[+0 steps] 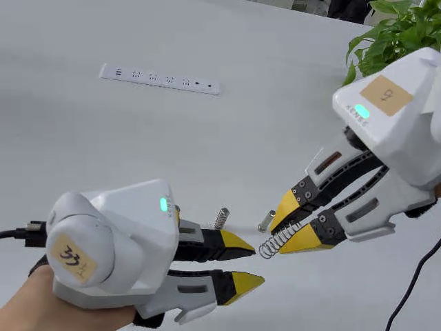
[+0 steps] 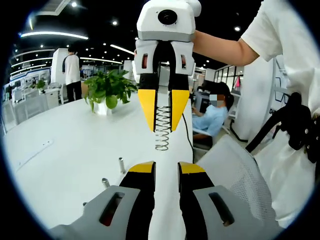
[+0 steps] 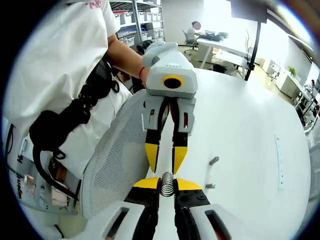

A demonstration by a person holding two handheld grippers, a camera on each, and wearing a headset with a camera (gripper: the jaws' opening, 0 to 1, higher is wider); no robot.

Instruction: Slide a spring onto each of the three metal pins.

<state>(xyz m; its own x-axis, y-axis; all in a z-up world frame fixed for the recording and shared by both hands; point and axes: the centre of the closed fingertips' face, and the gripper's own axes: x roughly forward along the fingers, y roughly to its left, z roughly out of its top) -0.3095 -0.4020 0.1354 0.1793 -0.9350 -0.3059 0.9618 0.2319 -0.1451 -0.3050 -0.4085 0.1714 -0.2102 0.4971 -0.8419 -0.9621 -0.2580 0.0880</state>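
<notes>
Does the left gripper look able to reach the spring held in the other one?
Probably yes: the left gripper is open and points at the spring, whose end sticks out of the right gripper, with nothing between.

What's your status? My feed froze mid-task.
Right gripper shut on spring. Left gripper open, empty. Pin stands just beyond the tips, unobstructed.

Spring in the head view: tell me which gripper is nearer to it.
Right. The right gripper clamps the spring between its fingers; the left gripper faces the spring's free end, open, with a small gap between them.
</notes>
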